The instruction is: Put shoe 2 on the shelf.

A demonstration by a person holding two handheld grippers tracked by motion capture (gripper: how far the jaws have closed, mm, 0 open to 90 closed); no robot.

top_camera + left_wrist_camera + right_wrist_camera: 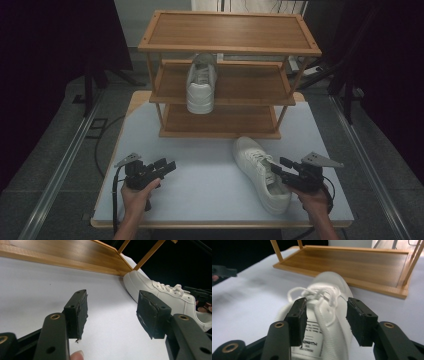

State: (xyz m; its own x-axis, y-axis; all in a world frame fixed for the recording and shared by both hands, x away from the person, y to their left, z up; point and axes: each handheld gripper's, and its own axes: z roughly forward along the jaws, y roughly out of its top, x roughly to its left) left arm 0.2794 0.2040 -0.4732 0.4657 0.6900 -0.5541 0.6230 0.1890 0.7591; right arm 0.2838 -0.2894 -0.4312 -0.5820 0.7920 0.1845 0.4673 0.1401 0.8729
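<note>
— So, where does the loose shoe [261, 173] lie from the tongs?
— On the white table [200, 200], right of centre, just in front of the right gripper [276, 166]. Its long axis runs from the toe, far and left near the foot of the wooden rack [227, 47], to the heel, near and right by that hand.
— And the jaws there?
— Parted, one on each side of the tongue and collar at the heel end; in the right gripper view the pads [298, 317] stand clear of the shoe, so nothing is held. I'd judge the coming move is a close on the collar.
— The left gripper [167, 166]?
— Wide and empty, low over bare table at the near left, well apart from the shoe. The right hand is far nearer.
— Counts?
— Two white shoes: this one, and a second shoe [201, 84] on the rack's middle shelf, heel toward us. One rack, three shelves. Two grippers.
</note>
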